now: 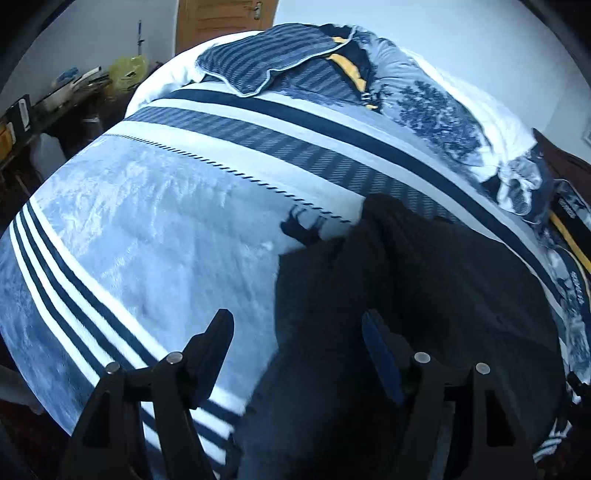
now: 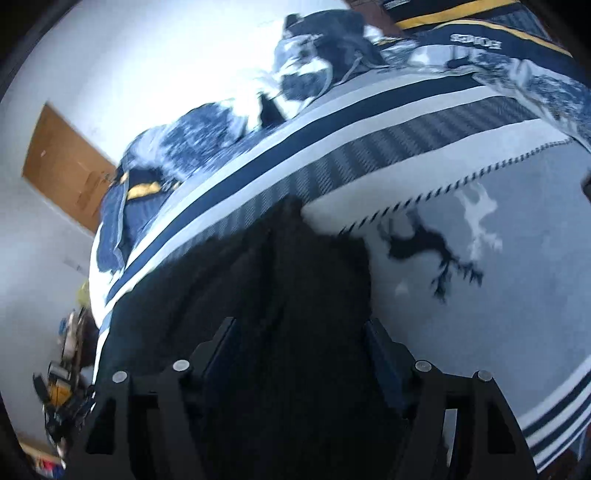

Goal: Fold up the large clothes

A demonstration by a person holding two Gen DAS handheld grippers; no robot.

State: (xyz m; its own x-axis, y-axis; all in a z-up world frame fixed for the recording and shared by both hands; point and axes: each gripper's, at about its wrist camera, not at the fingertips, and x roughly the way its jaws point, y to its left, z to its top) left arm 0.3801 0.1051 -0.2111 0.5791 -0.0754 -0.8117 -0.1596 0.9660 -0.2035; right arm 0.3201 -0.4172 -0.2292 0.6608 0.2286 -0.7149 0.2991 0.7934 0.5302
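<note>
Black fingers of the left tool point(image 1: 297, 332) stand apart above the edge of the dark garment point(image 1: 424, 295), which lies spread on the bed's striped blanket point(image 1: 147, 229) beside its printed deer point(image 1: 301, 225). The right tool point(image 2: 299, 332), also spread wide, straddles the same dark garment. Each should probably clamp a clean corner without catching the blanket. Rumpled bedding point(image 1: 436, 107) beyond the garment crowds the folding space.

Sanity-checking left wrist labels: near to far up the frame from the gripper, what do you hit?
left gripper, open → dark garment → deer print on the blanket → navy stripe → striped pillow → wooden door.
</note>
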